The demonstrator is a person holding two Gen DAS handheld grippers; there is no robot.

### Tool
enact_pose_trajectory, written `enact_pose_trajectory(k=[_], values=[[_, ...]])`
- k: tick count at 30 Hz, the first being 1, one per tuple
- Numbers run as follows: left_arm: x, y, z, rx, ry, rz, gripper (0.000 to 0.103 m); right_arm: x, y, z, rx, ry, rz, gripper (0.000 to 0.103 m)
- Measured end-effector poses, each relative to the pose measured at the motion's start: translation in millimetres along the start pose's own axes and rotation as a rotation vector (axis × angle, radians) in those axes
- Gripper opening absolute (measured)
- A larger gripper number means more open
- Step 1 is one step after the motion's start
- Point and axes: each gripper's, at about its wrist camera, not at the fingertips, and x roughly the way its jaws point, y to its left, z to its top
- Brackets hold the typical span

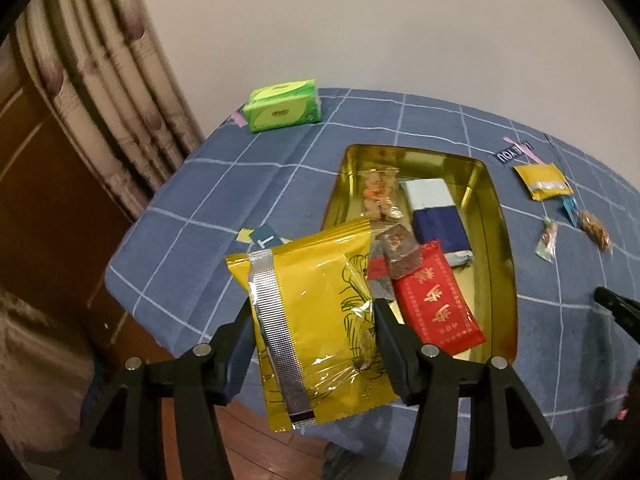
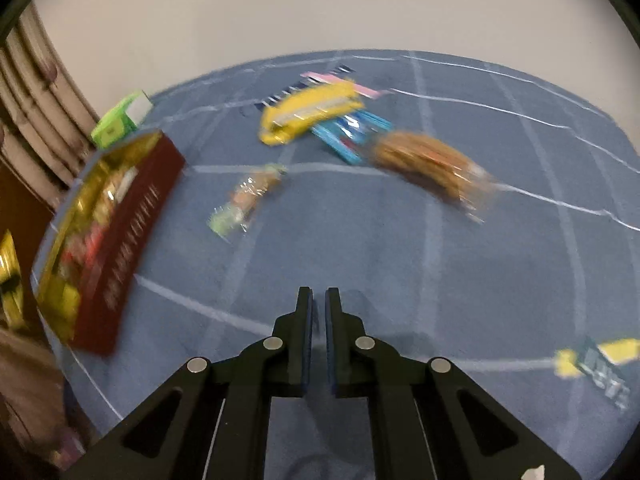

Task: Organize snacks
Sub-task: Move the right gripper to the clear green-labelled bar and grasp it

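Observation:
My left gripper point(image 1: 312, 312) is shut on a big yellow snack bag point(image 1: 308, 320) with a silver strip, held just left of and above the gold tin point(image 1: 500, 248). The tin holds a red packet point(image 1: 436, 304), a blue-and-white packet point(image 1: 436, 212), a dark packet and a clear bag of nuts. My right gripper point(image 2: 319, 304) is shut with nothing in it, over bare blue cloth. Beyond it lie a small clear candy point(image 2: 248, 200), a yellow packet point(image 2: 312, 110), a blue packet point(image 2: 352, 136) and a brown snack point(image 2: 432, 168), all blurred. The tin point(image 2: 120, 236) stands to its left.
A blue checked cloth point(image 1: 200, 184) covers the table. A green tissue pack point(image 1: 284, 106) sits at the far left corner. A curtain and a brown wooden door stand left of the table. A yellow-and-dark printed patch point(image 2: 596, 360) shows on the cloth at the right.

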Motion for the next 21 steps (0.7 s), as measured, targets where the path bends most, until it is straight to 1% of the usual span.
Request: enact_pose_trajectory(k=[1,2,4,7,9,10,12,14,15,16,17,18,19,20,21], values=[[-2,-4,-1,0.013,-0.01,0.007,0.057,-2,-6,-1,0.017,-0.002,0.02,0.011],[-4,-7,-1,0.022,-0.02,0.015,0.057,-6,-14,-1,0.067,-0.017,0.051,0.011],[-8,-11,-2,0.031,-0.038,0.025,0.057,-8,-16,8,0.122,-0.042,0.091,0.011],[-11,-12,-2,0.029,-0.049,0.018,0.057,3,13,31,0.104,-0.067,0.085,0.012],[-10,-14,-3,0.04,-0.048,0.028,0.057,22,31,50,0.15,-0.048,0.111,0.012],[-8,-14,-3,0.047,-0.046,0.034,0.057,26,35,54,0.164,-0.045,0.11,0.019],[-6,-15,-4,0.052,-0.042,0.029,0.057,39,49,65,0.189,-0.04,0.055,0.032],[-5,-15,-3,0.054,-0.035,0.016,0.057,50,61,70,0.189,-0.032,0.029,0.035],[-4,-14,-3,0.055,-0.031,0.009,0.057,60,69,74,0.17,-0.015,-0.033,0.037],[-4,-15,-3,0.057,-0.03,0.005,0.057,68,72,76,0.162,0.0,-0.058,0.038],[-3,-15,-3,0.062,-0.03,0.001,0.057,69,76,76,0.147,-0.018,-0.075,0.038],[-3,-15,-3,0.068,-0.031,0.002,0.057,72,84,77,0.095,-0.027,-0.103,0.038],[-3,-16,-4,0.07,-0.032,0.005,0.057,73,89,75,0.046,-0.038,-0.13,0.031],[-2,-16,-4,0.072,-0.031,0.008,0.057,74,94,73,-0.004,-0.041,-0.15,0.019],[-2,-15,-4,0.071,-0.03,0.008,0.057,73,94,69,-0.026,-0.044,-0.143,0.017]])
